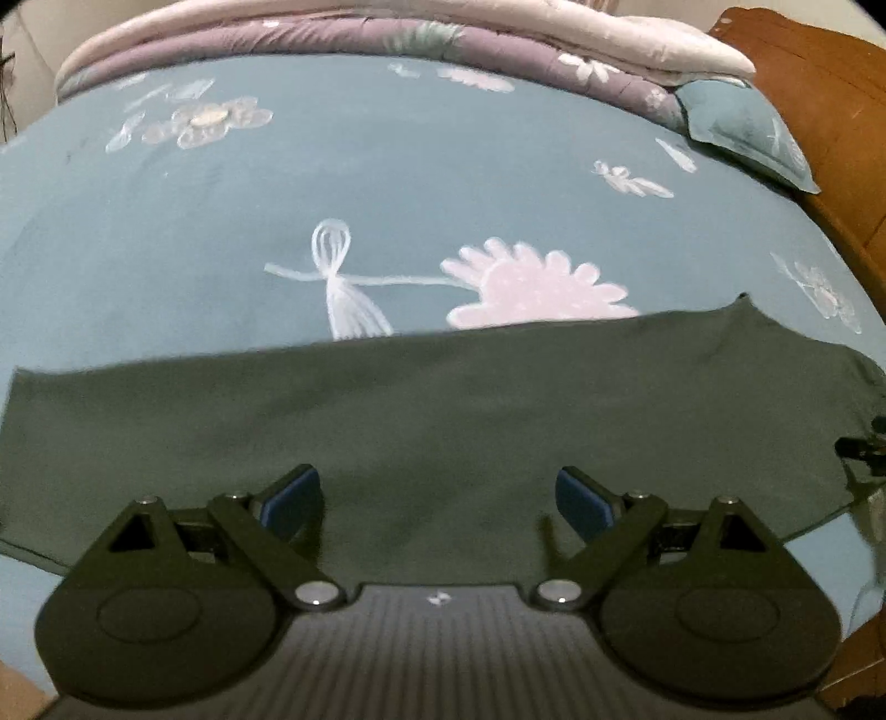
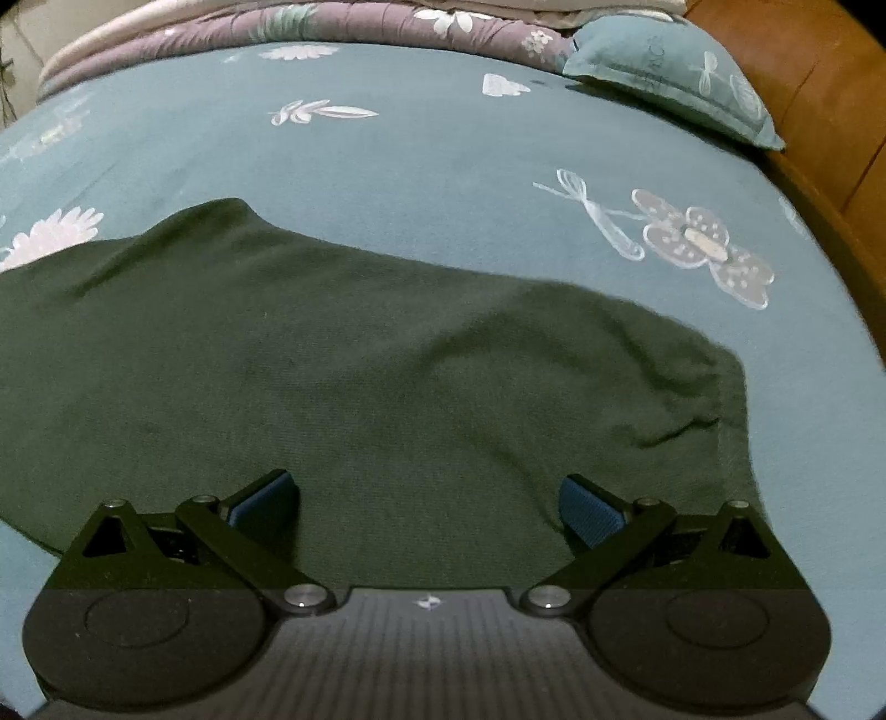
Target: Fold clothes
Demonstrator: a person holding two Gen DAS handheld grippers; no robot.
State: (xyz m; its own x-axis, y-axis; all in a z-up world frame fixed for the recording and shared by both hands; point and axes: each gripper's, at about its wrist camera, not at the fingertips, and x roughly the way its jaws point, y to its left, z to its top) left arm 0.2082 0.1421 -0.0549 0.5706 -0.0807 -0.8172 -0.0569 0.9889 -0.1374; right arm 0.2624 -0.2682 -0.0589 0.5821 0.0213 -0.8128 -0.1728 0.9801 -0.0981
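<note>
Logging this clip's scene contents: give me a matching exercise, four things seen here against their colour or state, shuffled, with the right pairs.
Things:
1. garment
2. bedsheet
3. left gripper
4. headboard

Colour or state:
A. brown
B. dark green, lying flat
C. open, holding nothing
D. teal with pale flower prints

Pairs: 1-B, 2-D, 3-C, 4-A

— How is the dark green cloth garment (image 2: pixel 354 376) placed?
— It is spread flat on the teal flower-printed bedsheet (image 2: pixel 421 155), beneath both grippers.

— And behind it?
— A teal printed pillow (image 2: pixel 670 72) is set far right (against the brown wooden headboard (image 2: pixel 819 94)), with a folded purple and pink quilt (image 1: pixel 387 39) along the far edge.
</note>
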